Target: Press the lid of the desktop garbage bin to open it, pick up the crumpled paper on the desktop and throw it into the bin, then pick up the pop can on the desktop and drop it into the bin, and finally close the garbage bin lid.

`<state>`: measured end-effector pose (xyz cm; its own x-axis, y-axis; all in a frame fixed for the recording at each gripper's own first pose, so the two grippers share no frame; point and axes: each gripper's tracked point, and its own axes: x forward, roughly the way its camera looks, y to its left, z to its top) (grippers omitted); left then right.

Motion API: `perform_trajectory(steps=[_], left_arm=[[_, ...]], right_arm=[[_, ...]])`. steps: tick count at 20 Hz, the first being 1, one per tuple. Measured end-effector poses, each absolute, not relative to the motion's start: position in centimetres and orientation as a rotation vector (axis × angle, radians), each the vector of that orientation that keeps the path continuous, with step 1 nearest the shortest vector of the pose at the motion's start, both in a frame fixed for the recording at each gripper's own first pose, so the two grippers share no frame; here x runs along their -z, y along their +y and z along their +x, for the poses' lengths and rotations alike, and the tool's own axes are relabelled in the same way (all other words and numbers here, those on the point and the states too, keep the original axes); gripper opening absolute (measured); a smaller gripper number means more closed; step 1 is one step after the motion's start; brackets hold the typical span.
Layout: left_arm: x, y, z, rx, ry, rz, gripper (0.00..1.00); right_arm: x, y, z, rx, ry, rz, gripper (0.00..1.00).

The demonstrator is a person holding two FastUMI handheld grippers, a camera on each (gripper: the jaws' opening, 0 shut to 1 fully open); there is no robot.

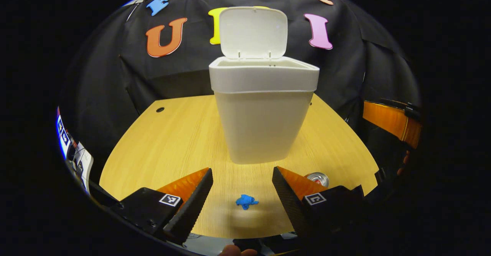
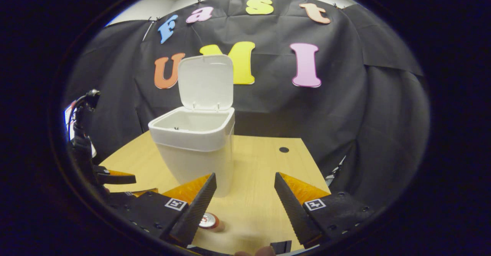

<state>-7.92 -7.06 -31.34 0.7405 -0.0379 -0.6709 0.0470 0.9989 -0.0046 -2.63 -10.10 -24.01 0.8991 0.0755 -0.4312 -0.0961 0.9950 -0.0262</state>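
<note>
Your left gripper (image 1: 242, 194), jaws spread and empty, points at the crumpled paper (image 1: 246, 201) lying before the open-lidded bin (image 1: 264, 114) (can (image 1: 318, 178) to its right).

Your bin (image 1: 264, 125): matt smooth plastic. Desktop (image 1: 172, 141): light wood grain, satin. Paper (image 1: 246, 201): crumpled. Can (image 2: 209, 220) top: shiny metal.

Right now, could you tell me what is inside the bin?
The bin stands open, lid up. Only bare upper inner walls show in the right gripper view; its bottom is hidden by the rim.
</note>
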Motion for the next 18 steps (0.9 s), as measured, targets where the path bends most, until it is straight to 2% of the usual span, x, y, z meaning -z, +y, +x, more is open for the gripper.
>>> perform_trajectory(steps=[8, 18], left_arm=[[38.6, -6.6, -9.6, 0.054, 0.891, 0.014, 1.00], [43.1, -5.7, -10.3, 0.049, 0.977, -0.011, 1.00]], right_arm=[[27.5, -10.7, -5.2, -0.081, 0.538, -0.054, 0.95], [28.9, -9.9, -7.6, -0.070, 0.597, -0.062, 0.95]])
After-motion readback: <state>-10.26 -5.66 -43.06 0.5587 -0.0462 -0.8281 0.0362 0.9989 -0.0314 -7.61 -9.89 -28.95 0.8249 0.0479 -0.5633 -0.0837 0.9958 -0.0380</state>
